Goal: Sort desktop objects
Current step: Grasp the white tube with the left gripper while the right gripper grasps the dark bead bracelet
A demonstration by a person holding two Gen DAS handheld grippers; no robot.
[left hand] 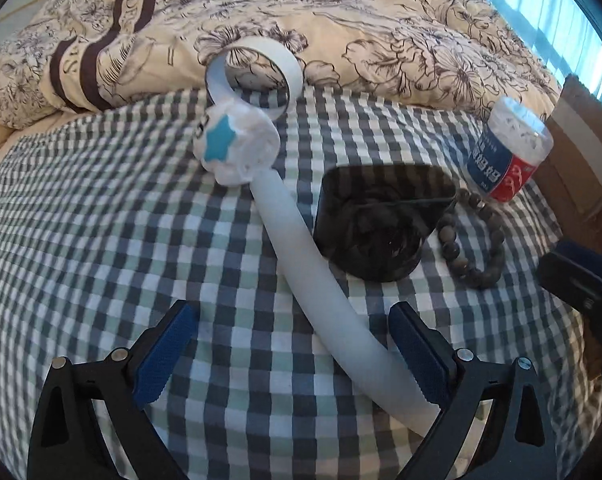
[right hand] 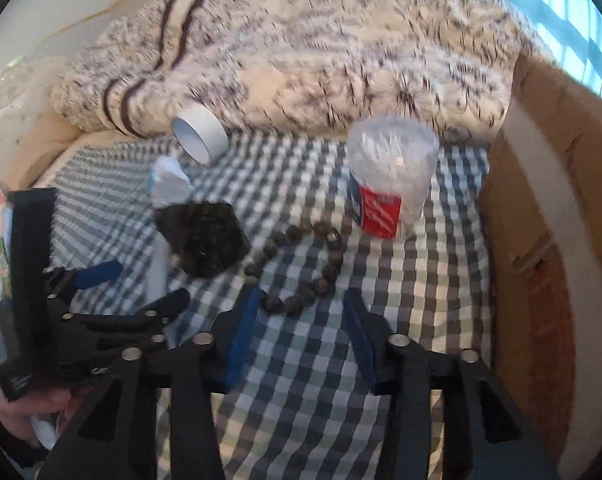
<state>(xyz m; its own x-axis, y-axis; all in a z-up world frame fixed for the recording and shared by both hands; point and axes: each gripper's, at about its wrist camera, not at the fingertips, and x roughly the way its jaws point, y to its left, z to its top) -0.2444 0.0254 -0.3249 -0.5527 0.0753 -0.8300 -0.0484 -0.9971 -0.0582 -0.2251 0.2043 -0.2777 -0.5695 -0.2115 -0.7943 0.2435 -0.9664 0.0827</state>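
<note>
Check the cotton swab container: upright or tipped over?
Upright. The cotton swab container stands on its base on the checked cloth, clear lid up, beside the bead bracelet.

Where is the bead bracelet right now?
The bead bracelet lies on the checked cloth, between the black box and the cotton swab jar, just ahead of the right gripper.

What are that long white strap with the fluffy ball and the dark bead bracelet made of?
The white strap looks like smooth matte silicone or soft plastic: it bends and curls into a loop. The fluffy ball looks like plush fabric, with a blue star. The bead bracelet looks like dull dark wood or stone; I cannot tell which.
</note>
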